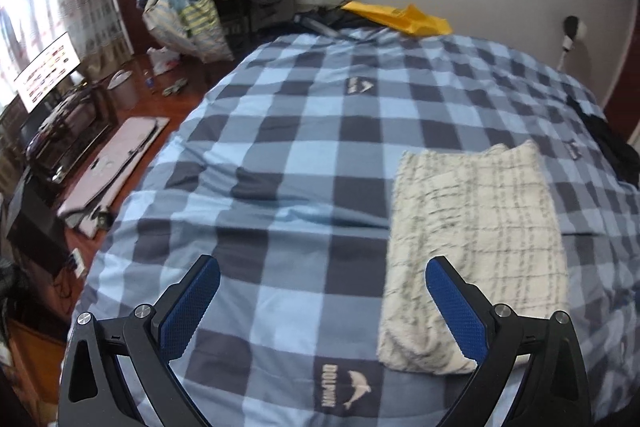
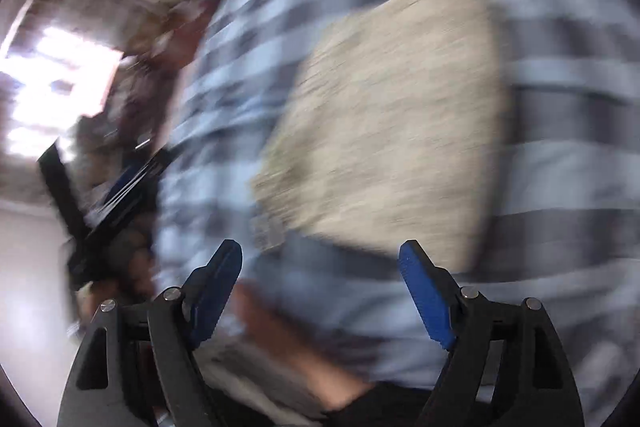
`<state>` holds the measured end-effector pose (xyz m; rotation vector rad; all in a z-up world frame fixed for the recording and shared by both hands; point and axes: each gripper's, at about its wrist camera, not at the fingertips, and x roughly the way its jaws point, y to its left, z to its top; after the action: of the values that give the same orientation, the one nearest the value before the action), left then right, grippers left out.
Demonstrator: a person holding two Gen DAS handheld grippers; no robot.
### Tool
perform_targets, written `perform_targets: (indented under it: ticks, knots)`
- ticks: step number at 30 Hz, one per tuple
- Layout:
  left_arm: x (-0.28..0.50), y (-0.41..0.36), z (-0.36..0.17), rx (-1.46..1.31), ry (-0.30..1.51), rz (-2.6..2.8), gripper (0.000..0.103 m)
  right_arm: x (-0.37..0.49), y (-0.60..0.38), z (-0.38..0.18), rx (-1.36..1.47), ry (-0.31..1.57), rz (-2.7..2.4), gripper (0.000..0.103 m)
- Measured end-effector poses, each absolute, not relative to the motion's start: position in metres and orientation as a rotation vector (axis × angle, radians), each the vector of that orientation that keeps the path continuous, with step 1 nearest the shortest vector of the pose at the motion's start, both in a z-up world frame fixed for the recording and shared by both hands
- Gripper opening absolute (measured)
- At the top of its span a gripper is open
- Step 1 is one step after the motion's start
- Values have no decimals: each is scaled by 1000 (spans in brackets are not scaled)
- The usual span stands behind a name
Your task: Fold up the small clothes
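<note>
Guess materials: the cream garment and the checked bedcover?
Cream plaid garment: looks like soft fleece or sherpa knit, matte; its surface is fuzzy and its edges are thick and rounded. Blue checked bedcover: probably woven cotton or a cotton blend, smooth and matte; it shows fine creases, a flat printed check and dolphin logo patches.

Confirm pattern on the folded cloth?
Cream with thin dark grid lines, on the folded cloth. Sharpest in the left wrist view.

daylight floods in through the curtained window (image 1: 52, 7), blown out to white glare well left of the left gripper (image 1: 322, 281). that view is fairly sharp, bowed and dark at its corners. the right wrist view is smeared throughout; only the right gripper (image 2: 320, 259) stays crisp.
</note>
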<state>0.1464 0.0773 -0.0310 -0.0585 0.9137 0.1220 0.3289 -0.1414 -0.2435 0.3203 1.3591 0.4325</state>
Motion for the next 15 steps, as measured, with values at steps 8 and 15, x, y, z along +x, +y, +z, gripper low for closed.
perform_targets:
  ticks: [8, 15]
  knots:
    - [174, 36, -74, -82, 1136, -107, 103, 334, -209, -262, 323, 1288, 77, 79]
    - [178, -7, -131, 185, 1308, -124, 89, 337, -167, -326, 394, 1375, 232, 79]
